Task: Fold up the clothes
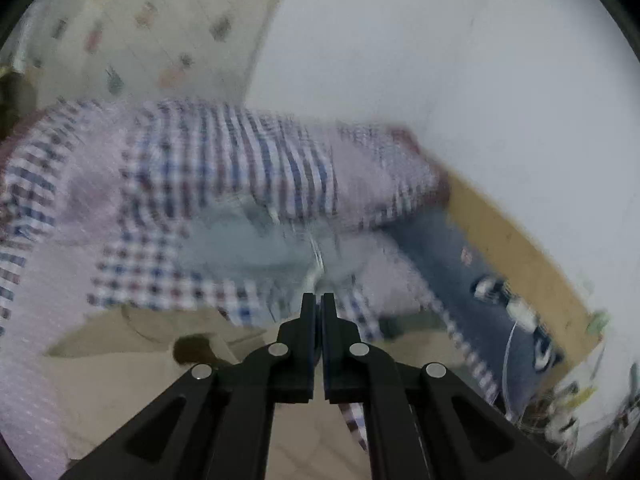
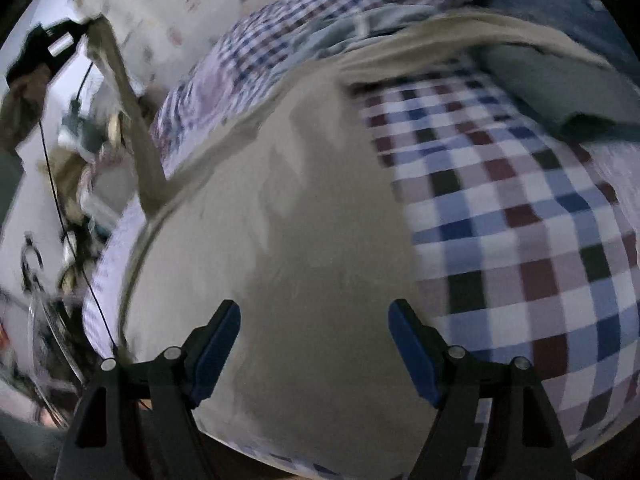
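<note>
Left tongs [image 1: 319, 300] pinched, seemingly on checked shirt [image 1: 224, 168], right tongs [image 2: 314, 320] spread

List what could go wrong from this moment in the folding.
1. The left gripper is shut on a thin edge of the light blue garment; so small a pinch may slip out if pulled.
2. The checked cloth lies partly over that garment, so lifting may drag it along.
3. The right gripper is open over the beige garment and holds nothing, so that garment could bunch instead of folding flat.
</note>
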Motion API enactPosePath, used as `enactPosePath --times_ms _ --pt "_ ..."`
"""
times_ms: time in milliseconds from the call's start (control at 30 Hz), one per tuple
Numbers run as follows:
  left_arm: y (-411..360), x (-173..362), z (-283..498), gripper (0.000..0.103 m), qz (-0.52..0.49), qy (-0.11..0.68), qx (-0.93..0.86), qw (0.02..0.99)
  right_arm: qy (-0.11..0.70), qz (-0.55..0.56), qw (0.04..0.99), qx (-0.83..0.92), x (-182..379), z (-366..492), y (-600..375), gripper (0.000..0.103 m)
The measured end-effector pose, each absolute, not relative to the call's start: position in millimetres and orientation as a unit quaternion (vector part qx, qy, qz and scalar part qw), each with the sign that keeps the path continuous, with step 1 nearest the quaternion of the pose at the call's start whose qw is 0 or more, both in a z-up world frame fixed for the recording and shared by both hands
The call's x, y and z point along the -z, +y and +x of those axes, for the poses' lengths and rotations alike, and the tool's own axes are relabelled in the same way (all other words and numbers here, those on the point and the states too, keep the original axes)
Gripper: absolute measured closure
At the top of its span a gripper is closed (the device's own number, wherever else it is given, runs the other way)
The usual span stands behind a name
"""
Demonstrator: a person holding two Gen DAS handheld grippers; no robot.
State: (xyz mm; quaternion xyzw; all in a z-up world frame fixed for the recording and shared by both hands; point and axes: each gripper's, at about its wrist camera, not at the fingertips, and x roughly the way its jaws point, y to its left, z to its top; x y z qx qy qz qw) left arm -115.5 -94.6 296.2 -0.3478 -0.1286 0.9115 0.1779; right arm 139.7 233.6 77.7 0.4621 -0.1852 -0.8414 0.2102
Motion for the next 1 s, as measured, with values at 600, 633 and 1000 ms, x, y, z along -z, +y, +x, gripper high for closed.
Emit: enactPosePath --times_ms 600,633,1000 --pt "-4.5 -123.0 -165.0 0.025 -0.488 -0.194 -0.818 0.236 -0.267 0.446 0.250 0.817 -79.8 142.1 263.6 0.022" --pt "-12.5 -133.2 -157.4 0.024 -0.472 -0.210 -0.817 0.255 -0.269 0.444 0.250 0.817 -80.4 142.8 264.5 0.022" --pt "-202.1 -177.8 -34.4 0.018 -0.331 -0.243 -0.898 0.160 -0.242 0.443 0.247 0.827 -79.7 139.5 248.5 0.021"
